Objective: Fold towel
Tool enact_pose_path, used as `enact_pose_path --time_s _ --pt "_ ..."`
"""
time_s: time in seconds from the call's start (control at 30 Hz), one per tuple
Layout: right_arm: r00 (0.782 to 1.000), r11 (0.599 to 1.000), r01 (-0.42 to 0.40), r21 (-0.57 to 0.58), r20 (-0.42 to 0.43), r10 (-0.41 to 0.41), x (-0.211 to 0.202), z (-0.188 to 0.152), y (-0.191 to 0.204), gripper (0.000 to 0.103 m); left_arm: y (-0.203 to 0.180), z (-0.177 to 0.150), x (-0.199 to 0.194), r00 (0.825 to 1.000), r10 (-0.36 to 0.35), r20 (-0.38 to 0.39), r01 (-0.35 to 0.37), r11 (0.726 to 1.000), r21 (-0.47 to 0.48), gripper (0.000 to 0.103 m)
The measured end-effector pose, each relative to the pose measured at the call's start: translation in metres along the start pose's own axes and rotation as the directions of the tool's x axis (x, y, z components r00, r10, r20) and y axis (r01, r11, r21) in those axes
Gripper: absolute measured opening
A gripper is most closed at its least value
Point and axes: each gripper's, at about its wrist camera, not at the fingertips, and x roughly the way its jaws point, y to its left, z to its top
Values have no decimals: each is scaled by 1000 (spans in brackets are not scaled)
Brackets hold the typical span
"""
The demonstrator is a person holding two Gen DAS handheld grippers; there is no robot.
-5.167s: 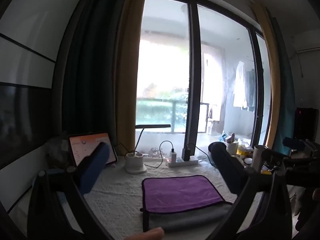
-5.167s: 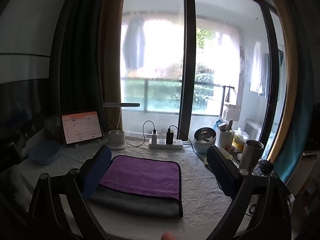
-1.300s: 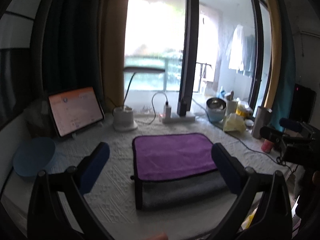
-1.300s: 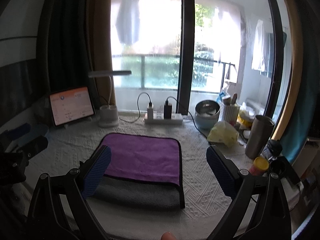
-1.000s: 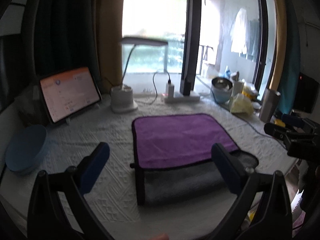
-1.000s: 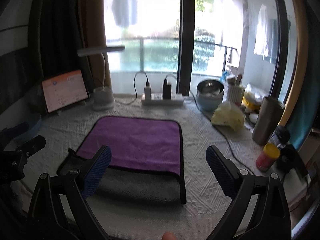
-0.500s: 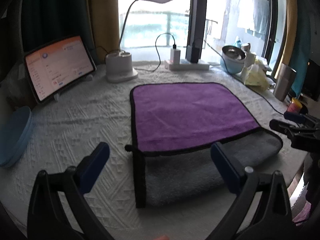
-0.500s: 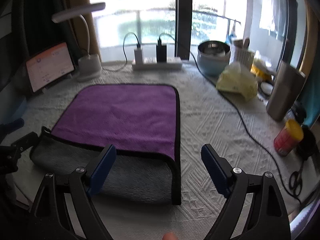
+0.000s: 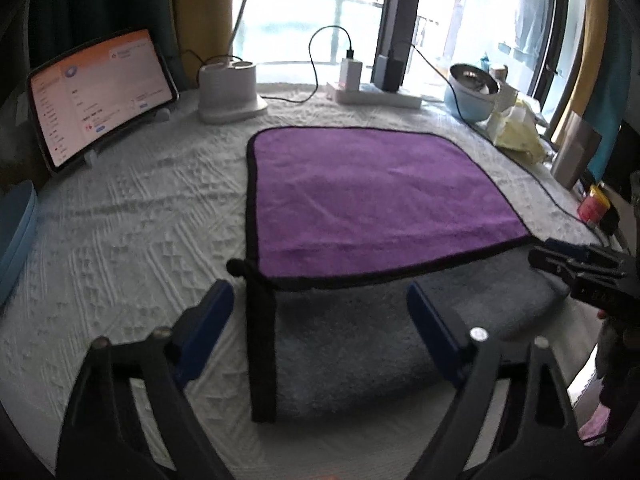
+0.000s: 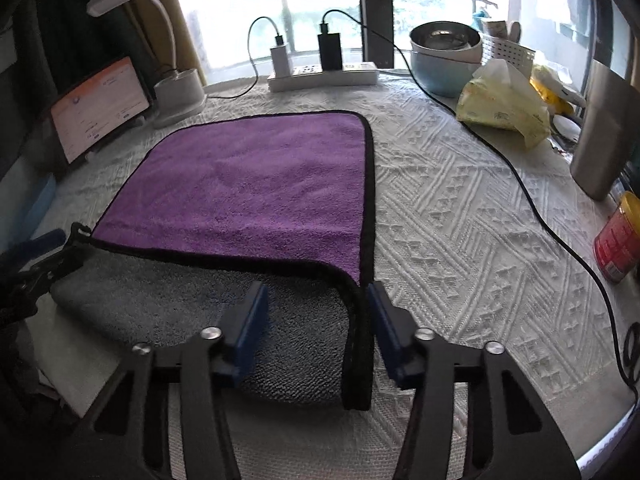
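Observation:
A towel [image 9: 368,196] with a purple top face, grey underside and black trim lies on the white textured cloth; its near part shows grey, with the purple layer's edge lying across it. In the right wrist view the towel [image 10: 248,184] fills the middle. My left gripper [image 9: 320,320] is open, low over the towel's near-left black-trimmed corner. My right gripper [image 10: 316,312] is open, narrower, its pads either side of the near-right black-trimmed corner. Each gripper shows at the edge of the other's view: right gripper [image 9: 576,264], left gripper [image 10: 36,256].
A tablet [image 9: 100,96], a lamp base [image 9: 230,94] and a power strip [image 9: 372,94] stand at the back. A blue bowl [image 10: 444,56], a tissue pack [image 10: 504,108], a steel cup [image 10: 604,136] and a red can [image 10: 620,240] stand right. A cable [image 10: 532,200] crosses the cloth.
Both grippers have come down and forward to the towel's near corners. The jaws of both have narrowed, the right more than the left. The towel has not moved.

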Motion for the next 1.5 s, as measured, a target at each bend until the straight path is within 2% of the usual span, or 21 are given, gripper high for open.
enact_pose_path --time_s 0.07,0.13,0.2,0.23,0.33,0.43,0.5,0.77,0.93,1.5 --pt "1000 1000 14 -28 -5 -14 1 -1 3 47 0 -2 3 1000 6 -15 -6 1000 1 81" --pt "1000 998 29 -59 -3 -29 1 -2 7 37 -2 -4 4 1000 18 -16 -17 1000 10 74" --pt "999 995 49 -85 6 -48 0 -3 10 31 -4 -7 5 999 32 -10 -32 999 28 69" --pt "999 994 53 -96 10 -53 1 -3 10 25 -5 -8 5 999 37 -13 -37 999 36 63" --pt "995 984 94 -149 30 -90 0 -6 18 18 -8 -10 8 998 62 -25 -60 996 58 49" --pt "991 971 131 -200 57 -122 -3 -9 26 15 -7 -9 6 998 57 -28 -55 997 58 35" --pt "989 964 143 -223 69 -131 -5 -10 30 14 -5 -10 5 1000 14 -26 -12 999 43 29" --pt "991 968 104 -228 111 -81 -19 -6 39 12 -3 -10 0 1000 27 -15 -27 999 32 8" --pt "991 981 51 -187 128 -27 -31 0 35 12 2 -7 -9 1000 20 11 -20 1000 8 5" --pt "977 985 34 -168 214 2 -56 31 31 11 5 29 -37 994 20 104 -20 1000 -1 5"
